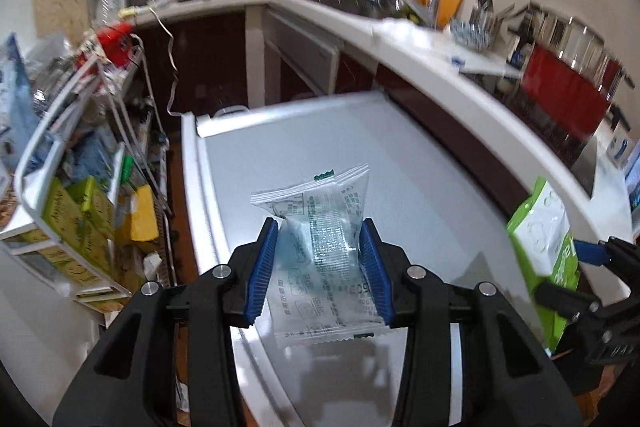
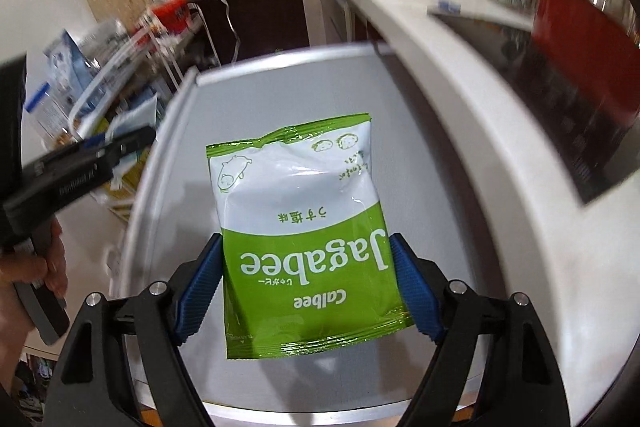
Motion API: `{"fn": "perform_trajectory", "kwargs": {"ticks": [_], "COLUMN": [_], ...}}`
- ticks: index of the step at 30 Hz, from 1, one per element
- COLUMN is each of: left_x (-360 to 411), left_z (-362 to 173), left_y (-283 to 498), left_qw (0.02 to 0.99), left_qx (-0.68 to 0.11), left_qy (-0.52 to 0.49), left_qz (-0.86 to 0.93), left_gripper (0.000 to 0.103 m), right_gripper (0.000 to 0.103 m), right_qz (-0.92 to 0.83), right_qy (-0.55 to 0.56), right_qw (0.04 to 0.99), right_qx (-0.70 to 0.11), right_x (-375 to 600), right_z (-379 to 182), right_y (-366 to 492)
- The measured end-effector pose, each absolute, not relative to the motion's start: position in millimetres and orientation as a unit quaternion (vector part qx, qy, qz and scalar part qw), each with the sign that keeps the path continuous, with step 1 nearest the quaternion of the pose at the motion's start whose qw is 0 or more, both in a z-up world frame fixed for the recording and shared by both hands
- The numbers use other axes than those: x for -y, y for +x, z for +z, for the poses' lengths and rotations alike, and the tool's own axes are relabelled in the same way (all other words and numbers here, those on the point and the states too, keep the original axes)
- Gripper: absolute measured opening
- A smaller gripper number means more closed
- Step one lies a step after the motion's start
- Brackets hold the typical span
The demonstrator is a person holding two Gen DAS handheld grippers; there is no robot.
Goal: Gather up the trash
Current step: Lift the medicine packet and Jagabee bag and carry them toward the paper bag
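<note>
Left wrist view. The left gripper [image 1: 320,263] grasps a clear wrapper [image 1: 320,259] between its two blue pads [image 1: 262,267], which press against the wrapper's long side edges. The wrapper's long axis runs along the fingers: one crimped end lies back near the gripper body, while the other projects forward past the fingertips and twists toward the right. Printed text covers its face. Below and ahead of the gripper lies a grey table [image 1: 400,155] with a raised white rim. To the gripper's left stands a white wire rack [image 1: 60,147]; its shelves hold green and yellow boxes [image 1: 80,211], blue packets and, at the top, a red object that is too blurred to identify. Ahead and to the right a white counter [image 1: 400,39] curves past the table; it carries a holder of utensils [image 1: 480,15]. At the far right edge the right gripper [image 1: 592,255] appears, holding a green bag [image 1: 548,239].

Right wrist view. The right gripper [image 2: 308,283] is clamped on the green bag [image 2: 304,235], its blue pads [image 2: 200,291] touching the bag's two side edges near the lower end. The bag's long axis lies along the fingers, and its printed lettering reads upside down from this camera, so the top seal sits near the gripper body and the other end points forward. The bag is held above the grey table [image 2: 420,115]. To the gripper's left, the left gripper's black body is visible, gripped by a hand [image 2: 44,267].
</note>
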State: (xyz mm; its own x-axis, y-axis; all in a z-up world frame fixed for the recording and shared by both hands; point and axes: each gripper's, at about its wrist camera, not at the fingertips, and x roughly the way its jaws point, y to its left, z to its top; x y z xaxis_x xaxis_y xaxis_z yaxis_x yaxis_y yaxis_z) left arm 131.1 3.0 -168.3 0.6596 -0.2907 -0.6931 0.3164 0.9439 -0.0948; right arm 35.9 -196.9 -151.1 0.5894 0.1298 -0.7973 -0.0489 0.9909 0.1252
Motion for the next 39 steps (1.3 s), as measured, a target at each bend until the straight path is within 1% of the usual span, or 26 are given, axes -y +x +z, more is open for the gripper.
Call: {"fn": "perform_trajectory", "kwargs": {"ticks": [8,16,26,39], "left_x": [-13,-24,-29,-21], "left_z": [-106,-59,-41,-37], "left_y": [78,25,-22,-66], "left_qw": [0.936,0.953,0.959,0.958], "left_qx": [-0.319,-0.272,-0.250,-0.245], "left_qy": [0.022,0.012,0.004,0.033], "left_qz": [-0.145,-0.134,-0.135,-0.146], "left_gripper": [0.043,0.043,0.043,0.043], "right_gripper": [0.080,0.079,0.079,0.080], "right_qz": [0.080,0.113,0.129,0.146], "right_qy": [0.047,0.034,0.024,0.019], "right_qw": [0.925,0.945,0.951,0.946], "right_qx": [-0.367,-0.306,-0.280,-0.290], "right_x": [201,197,194,196], "right_z": [-72,-17,4,4], "right_y": [7,-31,-68,-109]}}
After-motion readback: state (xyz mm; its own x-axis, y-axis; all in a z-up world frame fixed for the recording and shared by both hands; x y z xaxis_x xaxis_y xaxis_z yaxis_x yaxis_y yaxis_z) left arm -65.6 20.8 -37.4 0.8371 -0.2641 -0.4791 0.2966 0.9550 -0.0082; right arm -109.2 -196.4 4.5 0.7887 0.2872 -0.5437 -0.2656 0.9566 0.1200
